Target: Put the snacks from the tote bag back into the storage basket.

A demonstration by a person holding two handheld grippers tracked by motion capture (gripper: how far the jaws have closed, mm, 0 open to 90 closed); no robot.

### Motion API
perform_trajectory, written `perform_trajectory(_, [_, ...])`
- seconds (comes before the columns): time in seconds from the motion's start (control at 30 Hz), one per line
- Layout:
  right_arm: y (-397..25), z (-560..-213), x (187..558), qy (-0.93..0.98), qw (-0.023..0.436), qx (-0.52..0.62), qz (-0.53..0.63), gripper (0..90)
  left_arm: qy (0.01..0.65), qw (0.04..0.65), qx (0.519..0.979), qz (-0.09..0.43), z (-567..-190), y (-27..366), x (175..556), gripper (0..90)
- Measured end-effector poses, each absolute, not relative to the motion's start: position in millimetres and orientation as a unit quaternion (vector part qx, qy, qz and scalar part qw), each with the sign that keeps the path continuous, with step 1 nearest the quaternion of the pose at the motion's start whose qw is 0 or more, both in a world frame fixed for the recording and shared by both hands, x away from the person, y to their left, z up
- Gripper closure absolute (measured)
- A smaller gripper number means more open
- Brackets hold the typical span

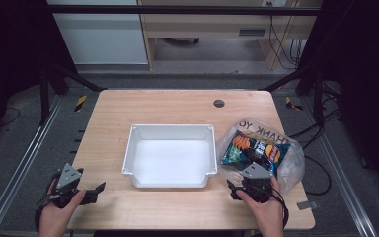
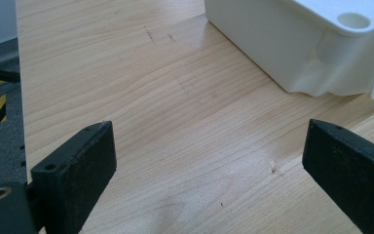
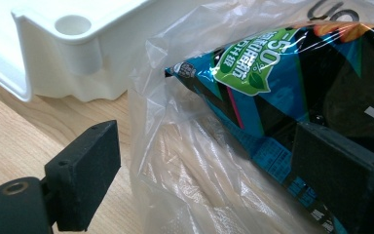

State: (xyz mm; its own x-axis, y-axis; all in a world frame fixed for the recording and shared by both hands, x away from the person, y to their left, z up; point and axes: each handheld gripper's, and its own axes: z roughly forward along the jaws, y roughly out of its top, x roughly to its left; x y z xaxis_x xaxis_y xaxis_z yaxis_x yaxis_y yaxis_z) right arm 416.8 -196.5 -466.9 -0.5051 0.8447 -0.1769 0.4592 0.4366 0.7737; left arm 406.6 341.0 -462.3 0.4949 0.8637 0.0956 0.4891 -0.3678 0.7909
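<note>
A white plastic tray (image 1: 171,127) sits empty in the middle of the wooden table (image 1: 177,106). To its right lies a clear plastic bag (image 1: 292,165) holding a blue and black snack packet (image 1: 251,148). My right gripper (image 1: 246,181) is at the bag's near edge. In the right gripper view it (image 3: 209,161) is open, with the bag's film (image 3: 185,161) and a corner of the packet (image 3: 282,87) between its jaws; the tray's corner (image 3: 63,63) is at upper left. My left gripper (image 1: 94,190) is at the table's near left, open (image 2: 209,161) over bare wood, tray wall (image 2: 272,48) ahead.
A round cable hole (image 1: 219,103) lies near the table's far edge. A small grey clip (image 1: 308,204) sits at the near right edge. Metal rails (image 1: 24,163) run along both sides of the table, with cables on the floor at right.
</note>
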Motion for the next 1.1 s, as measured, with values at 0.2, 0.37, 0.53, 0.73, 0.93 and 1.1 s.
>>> perform_trajectory(0.2, [-199.0, -465.1, 416.8, 0.792, 0.287, 0.413, 0.345, 10.1, 0.432, 0.362, 0.782, 0.264, -461.7, 342.1, 406.4, 6.0])
perform_trajectory(0.37, [-199.6, -463.2, 417.2, 0.786, 0.289, 0.422, 0.347, 8.6, 0.437, 0.362, 0.779, 0.266, -461.9, 344.1, 406.5, 6.9])
perform_trajectory(0.53, [-203.4, -455.8, 409.9, 0.781, 0.314, 0.418, 0.343, 10.5, 0.445, 0.361, 0.773, 0.272, -461.0, 347.2, 406.5, 7.7])
perform_trajectory(0.73, [-211.9, -444.3, 405.6, 0.781, 0.323, 0.413, 0.340, 9.6, 0.456, 0.360, 0.767, 0.272, -462.5, 351.0, 407.9, 7.7])
perform_trajectory(0.93, [-225.5, -414.2, 407.7, 0.793, 0.328, 0.401, 0.321, 9.5, 0.458, 0.365, 0.763, 0.274, -461.6, 353.4, 405.6, 7.6])
perform_trajectory(1.1, [-242.0, -388.1, 417.0, 0.806, 0.312, 0.400, 0.306, 9.4, 0.452, 0.365, 0.766, 0.276, -460.3, 351.4, 404.2, 7.1])
